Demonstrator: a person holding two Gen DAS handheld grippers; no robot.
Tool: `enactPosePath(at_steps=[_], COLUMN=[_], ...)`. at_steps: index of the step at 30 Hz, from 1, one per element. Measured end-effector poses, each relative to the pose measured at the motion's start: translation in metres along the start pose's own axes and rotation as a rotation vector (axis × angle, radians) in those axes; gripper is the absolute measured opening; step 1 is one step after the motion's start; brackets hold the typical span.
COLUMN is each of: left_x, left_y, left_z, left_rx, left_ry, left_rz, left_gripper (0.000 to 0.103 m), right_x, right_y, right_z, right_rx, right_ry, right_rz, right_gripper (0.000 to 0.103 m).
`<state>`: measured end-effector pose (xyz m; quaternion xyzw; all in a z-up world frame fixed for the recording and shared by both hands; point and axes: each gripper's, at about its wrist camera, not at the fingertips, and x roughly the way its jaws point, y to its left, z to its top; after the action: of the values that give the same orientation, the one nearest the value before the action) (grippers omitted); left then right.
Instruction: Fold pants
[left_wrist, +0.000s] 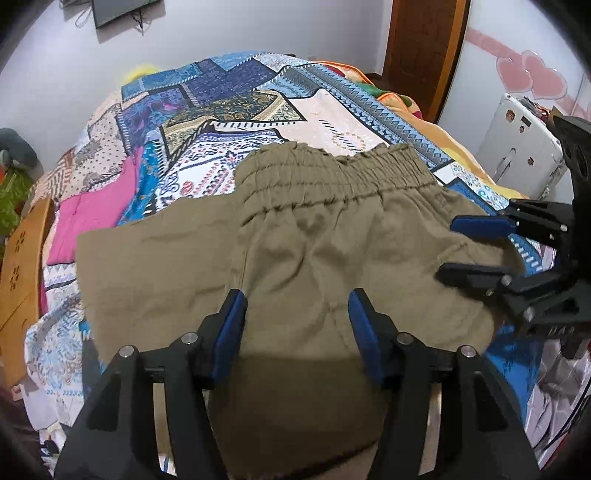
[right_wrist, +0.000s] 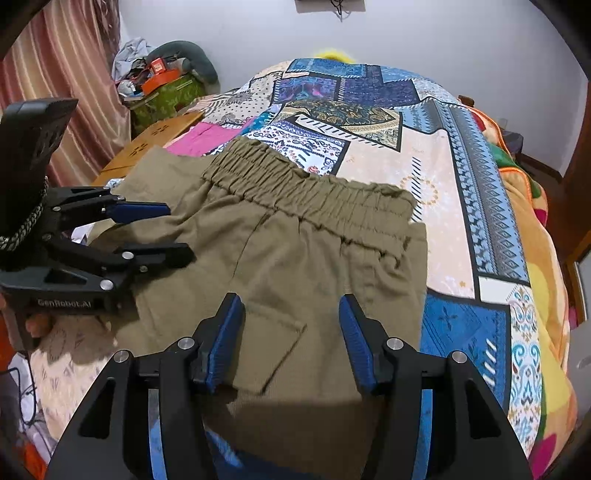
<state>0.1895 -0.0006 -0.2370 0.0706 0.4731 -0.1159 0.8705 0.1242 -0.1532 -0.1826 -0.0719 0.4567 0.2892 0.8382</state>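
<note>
Olive-green pants (left_wrist: 295, 251) lie folded on the patterned bedspread, with the elastic waistband (left_wrist: 325, 173) at the far side. They also show in the right wrist view (right_wrist: 303, 266). My left gripper (left_wrist: 297, 299) is open and empty, hovering over the near part of the pants. It shows from the side in the right wrist view (right_wrist: 181, 232). My right gripper (right_wrist: 291, 304) is open and empty over the pants near a back pocket (right_wrist: 273, 347). It shows from the side at the pants' right edge in the left wrist view (left_wrist: 447, 247).
The patchwork bedspread (right_wrist: 461, 184) covers the bed. A pink garment (left_wrist: 88, 218) lies left of the pants. A wooden board (left_wrist: 18, 280) stands at the bed's left side. A white case (left_wrist: 524, 147) sits to the right. Clutter (right_wrist: 159, 81) is piled in the far corner.
</note>
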Motion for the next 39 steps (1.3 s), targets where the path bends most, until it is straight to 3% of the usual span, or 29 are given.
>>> enactPosePath(at_steps=[11, 13, 16, 20, 22, 25, 31, 39], left_x=[-0.030, -0.036, -0.046, -0.051, -0.048, -0.038, -0.009, 0.004], left_y=[0.005, 0.015, 0.038, 0.070, 0.087, 0.101, 0.114, 0.107], left_z=[-0.030, -0.036, -0.043, -0.047, -0.048, -0.048, -0.045, -0.021], left_rx=[-0.050, -0.085, -0.165, -0.243, -0.294, -0.346, -0.447, -0.388], left_ry=[0.013, 0.012, 0.014, 0.023, 0.039, 0.061, 0.098, 0.063], left_rz=[0.052, 0.076, 0.068, 0.112, 0.094, 0.073, -0.080, -0.093], left_gripper=[0.063, 0.077, 0.077, 0.077, 0.077, 0.077, 0.072, 0.069], right_x=[-0.026, -0.031, -0.040, -0.049, -0.053, -0.054, -0.030, 0.011], right_y=[-0.002, -0.003, -0.007, -0.015, -0.020, -0.030, -0.055, -0.079], right_z=[-0.024, -0.028, -0.033, -0.033, -0.031, -0.026, -0.016, -0.008], right_rx=[0.061, 0.068, 0.078, 0.089, 0.091, 0.108, 0.198, 0.318], right_ry=[-0.008, -0.008, -0.010, -0.008, -0.020, -0.037, -0.027, 0.021], right_rz=[-0.015, -0.028, -0.035, -0.074, -0.094, -0.115, -0.087, 0.060], right_gripper=[0.054, 0.055, 0.055, 0.055, 0.055, 0.064, 0.064, 0.064])
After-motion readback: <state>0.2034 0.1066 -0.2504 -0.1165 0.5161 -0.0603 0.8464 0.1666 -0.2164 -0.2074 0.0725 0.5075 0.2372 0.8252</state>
